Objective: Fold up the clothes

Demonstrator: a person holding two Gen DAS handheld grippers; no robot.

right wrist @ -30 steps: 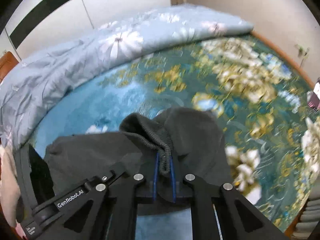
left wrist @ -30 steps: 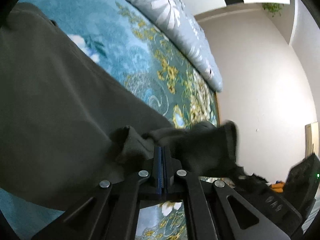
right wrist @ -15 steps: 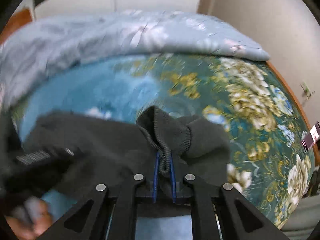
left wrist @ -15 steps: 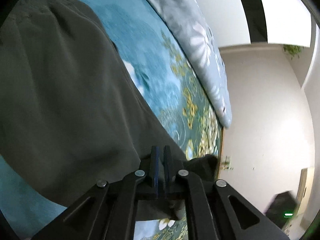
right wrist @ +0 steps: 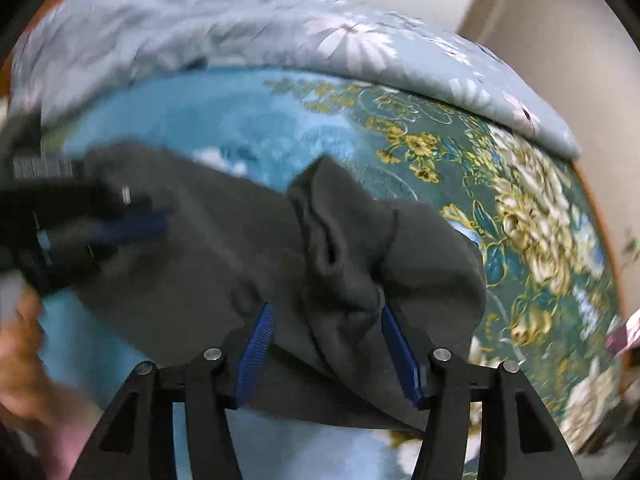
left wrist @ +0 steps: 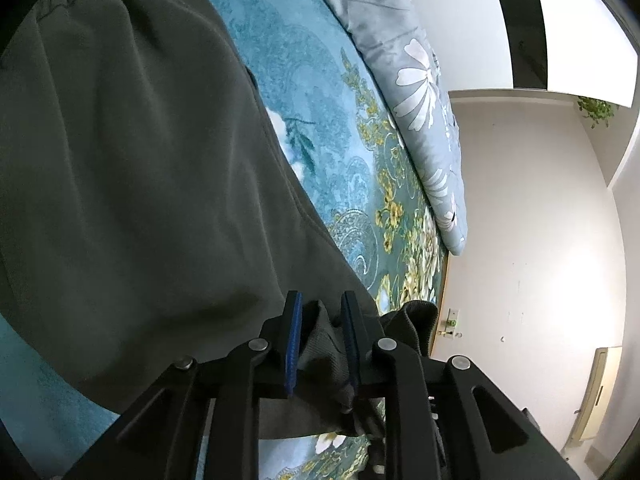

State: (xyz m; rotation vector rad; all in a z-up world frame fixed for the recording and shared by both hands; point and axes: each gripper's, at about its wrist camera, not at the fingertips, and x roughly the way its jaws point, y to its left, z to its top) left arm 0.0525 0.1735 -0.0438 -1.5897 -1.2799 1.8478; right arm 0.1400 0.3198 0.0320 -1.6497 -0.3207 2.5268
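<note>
Only the left wrist view shows the dark grey garment's (left wrist: 132, 184) elastic waistband, spread flat on the floral bed (left wrist: 320, 92). The left tool (left wrist: 320, 336) is opening narrowly around a bunched fold. The right tool (right wrist: 328, 344) is opening wide over crumpled cloth; its view is blurred.

Both wrist cams close above bed, angled down, sharing dark trousers (left wrist: 140, 168) (right wrist: 248, 248), floral bedspread (left wrist: 332, 152) (right wrist: 500, 200).

bedspread (left wrist: 320, 128): teal, floral | quilt (left wrist: 420, 92): grey-blue, along bed's far edge | wall (left wrist: 540, 220): white
</note>
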